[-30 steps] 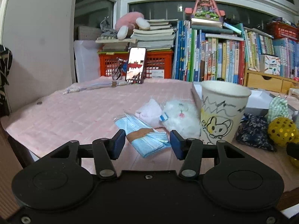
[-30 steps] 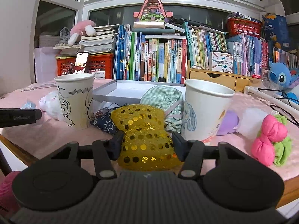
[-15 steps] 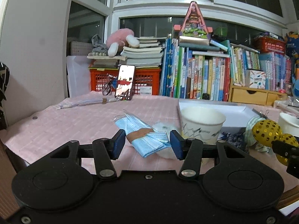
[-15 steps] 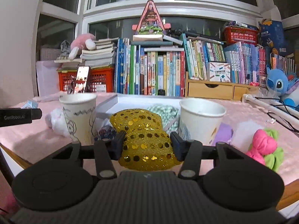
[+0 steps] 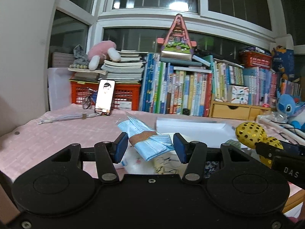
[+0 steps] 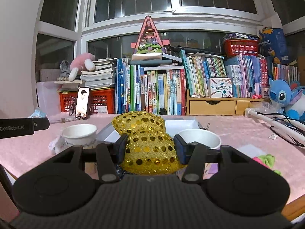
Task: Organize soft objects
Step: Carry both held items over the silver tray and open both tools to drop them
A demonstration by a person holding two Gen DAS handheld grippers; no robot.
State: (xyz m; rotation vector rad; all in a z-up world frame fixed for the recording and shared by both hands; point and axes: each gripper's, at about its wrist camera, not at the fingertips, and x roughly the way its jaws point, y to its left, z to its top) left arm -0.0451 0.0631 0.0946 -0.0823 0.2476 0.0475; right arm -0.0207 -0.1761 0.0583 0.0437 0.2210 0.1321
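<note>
Gold sequins are what worry us most: the sequined bow point(image 6: 147, 145) is pinched between the pads of our right gripper point(image 6: 150, 147), up off the pink tablecloth point(image 6: 238, 129), and that slick fabric could squirm loose. Our left gripper point(image 5: 150, 147) is clamped on the blue mask pack point(image 5: 146, 141), also lifted, but only by one end, so its crinkly wrapper might slip out. Paper cups point(image 6: 199, 138) sit right below, easy to knock.

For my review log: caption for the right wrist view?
Right gripper holds a gold sequined bow above two paper cups.
</note>
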